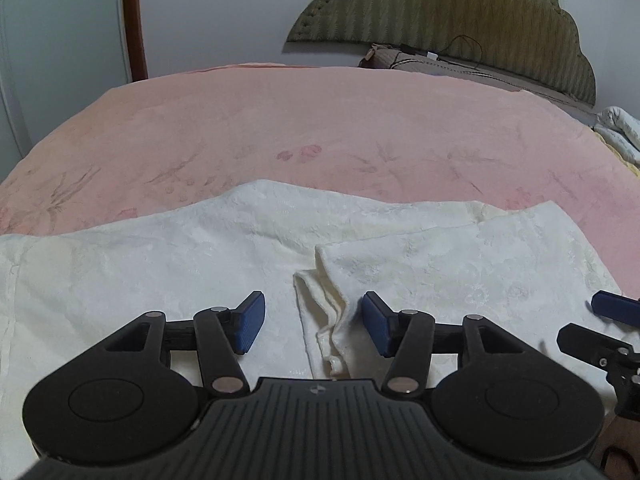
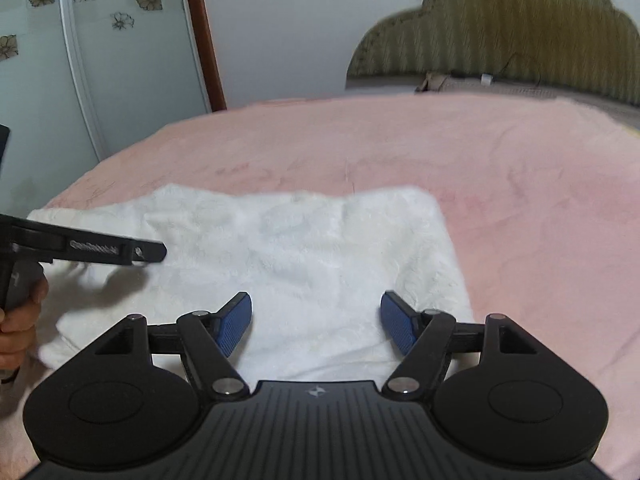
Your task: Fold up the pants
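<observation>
White textured pants (image 1: 200, 248) lie spread across the pink bed cover (image 1: 280, 120). A folded-over hem or corner (image 1: 328, 312) of the pants lies between the fingers of my left gripper (image 1: 314, 324), which is open and empty just above the cloth. In the right wrist view the pants (image 2: 304, 248) lie flat, and my right gripper (image 2: 316, 324) is open and empty over their near part. The left gripper (image 2: 80, 246) shows at the left edge of the right wrist view, held by a hand. A blue pad of the right gripper (image 1: 614, 306) shows at the right edge of the left wrist view.
An olive padded headboard (image 1: 460, 20) stands at the far end of the bed, with a pillow and cables (image 1: 420, 60) before it. A crumpled white quilt (image 1: 620, 132) lies at the bed's right side. A wardrobe door with flower prints (image 2: 100, 60) stands at the left.
</observation>
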### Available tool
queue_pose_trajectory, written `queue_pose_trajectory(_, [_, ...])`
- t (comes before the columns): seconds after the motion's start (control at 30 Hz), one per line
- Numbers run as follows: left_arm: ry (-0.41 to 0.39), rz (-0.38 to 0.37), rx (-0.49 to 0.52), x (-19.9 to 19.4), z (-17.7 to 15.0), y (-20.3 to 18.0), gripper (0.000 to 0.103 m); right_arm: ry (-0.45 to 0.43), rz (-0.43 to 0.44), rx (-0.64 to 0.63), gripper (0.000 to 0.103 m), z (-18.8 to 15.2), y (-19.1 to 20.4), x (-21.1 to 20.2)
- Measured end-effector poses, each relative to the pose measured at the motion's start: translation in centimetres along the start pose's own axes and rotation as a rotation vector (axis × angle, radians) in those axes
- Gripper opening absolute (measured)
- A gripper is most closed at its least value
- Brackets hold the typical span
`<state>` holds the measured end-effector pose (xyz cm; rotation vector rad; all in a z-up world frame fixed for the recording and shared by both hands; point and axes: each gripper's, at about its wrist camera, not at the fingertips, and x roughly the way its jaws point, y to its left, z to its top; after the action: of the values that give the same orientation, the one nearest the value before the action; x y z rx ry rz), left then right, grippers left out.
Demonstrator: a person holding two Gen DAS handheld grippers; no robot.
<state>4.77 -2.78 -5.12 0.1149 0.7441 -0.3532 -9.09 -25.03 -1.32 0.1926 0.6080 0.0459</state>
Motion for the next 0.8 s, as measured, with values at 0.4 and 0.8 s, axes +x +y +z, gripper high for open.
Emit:
queue_pose_trajectory(0.4, [-0.034, 0.126, -0.007, -2.7, -1.5, 2.6, 0.068, 0.046, 0.077, -0.308, 0.078, -1.2, 7.3, 3.5])
queue_pose_trajectory(0.8, [-0.062, 0.284, -0.306, -10.2, -4.8, 13.2, 0.068, -0.012, 0.379, -0.592, 0.079, -2.2, 17.5, 2.5])
